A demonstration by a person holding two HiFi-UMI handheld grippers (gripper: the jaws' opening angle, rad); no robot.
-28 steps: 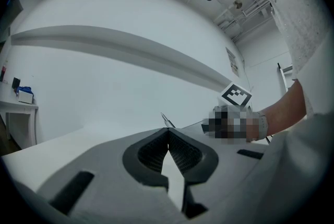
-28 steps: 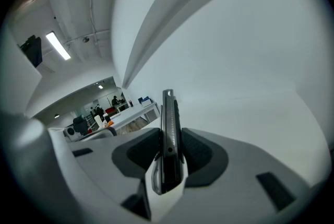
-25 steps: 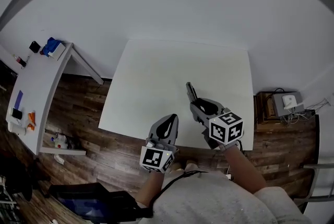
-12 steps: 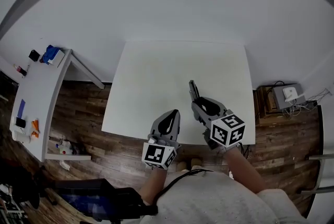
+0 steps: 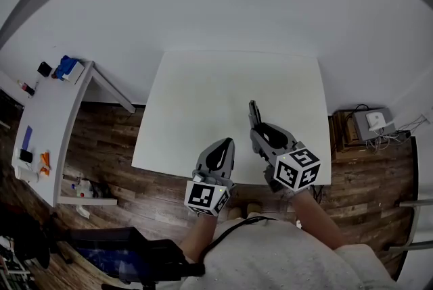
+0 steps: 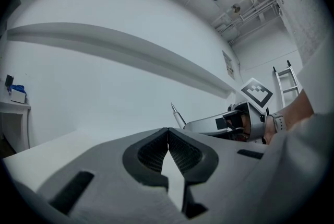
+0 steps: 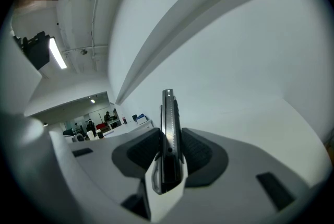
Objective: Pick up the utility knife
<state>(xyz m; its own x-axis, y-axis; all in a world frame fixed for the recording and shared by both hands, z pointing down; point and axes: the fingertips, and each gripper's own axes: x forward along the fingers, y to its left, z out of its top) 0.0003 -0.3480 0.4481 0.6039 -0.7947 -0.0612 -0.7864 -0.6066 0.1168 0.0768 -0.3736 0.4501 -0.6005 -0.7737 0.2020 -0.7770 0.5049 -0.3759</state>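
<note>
**Spotter:** Where's the knife?

**Operator:** I have the utility knife pinched edge-on in my right hand-held gripper. The jaws are partway closed, with both pads pressing its flanks. Its far end pokes out past the jaw tips, over the near right part of the white bench, and it looks clear of the surface to me.

**Spotter:** And the left?

**Operator:** My left hand-held gripper has its jaws together with nothing in them. It sits just beside the right one at the bench's near edge.

**Spotter:** How do you finish the lift cleanly?

**Operator:** I'd hold the squeeze firm, since the grip sits low on the handle and the long end could lever out. I'd raise it slowly, with the tip pointed away from the left one.

**Spotter:** Any brand to read?

**Operator:** None that I can make out on the knife. The marker cubes bear only black-and-white square patterns, no lettering.
</note>
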